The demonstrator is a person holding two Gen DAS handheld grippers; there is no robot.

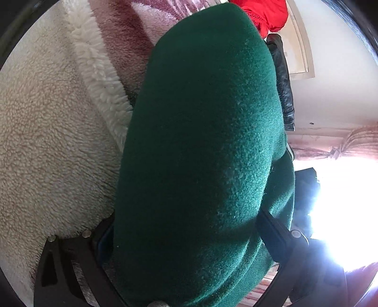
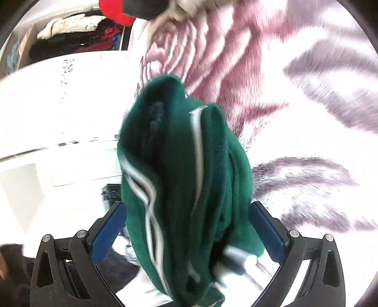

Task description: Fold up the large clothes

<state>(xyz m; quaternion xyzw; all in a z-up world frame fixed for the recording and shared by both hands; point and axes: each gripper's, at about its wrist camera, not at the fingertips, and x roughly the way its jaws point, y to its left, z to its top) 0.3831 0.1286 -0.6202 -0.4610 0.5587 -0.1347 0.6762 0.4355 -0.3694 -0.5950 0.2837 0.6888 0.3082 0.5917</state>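
Green garment point(image 1: 200, 153) fills most of left view, bunched between left tongs point(image 1: 189, 238), clamped on it. Cream sherpa fleece point(image 1: 47, 132) beside it on left; pink patterned blanket point(image 1: 132, 35) beyond; red cloth point(image 1: 264, 14) and black leather item point(image 1: 282, 80) behind. Right tongs point(image 2: 186, 226) part-open, pinching white-striped green fold point(image 2: 184, 177) above blanket point(image 2: 295, 82). Clothes pile point(image 2: 70, 35) in far corner, blurred.

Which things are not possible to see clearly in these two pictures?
- Left wrist view: the green garment fills the frame and hides the left gripper fingertips, so its grip cannot be judged.
- Left wrist view: the window is overexposed.
- Right wrist view: the patterned blanket is motion-blurred.
- Right wrist view: the shelf clothes are too small.
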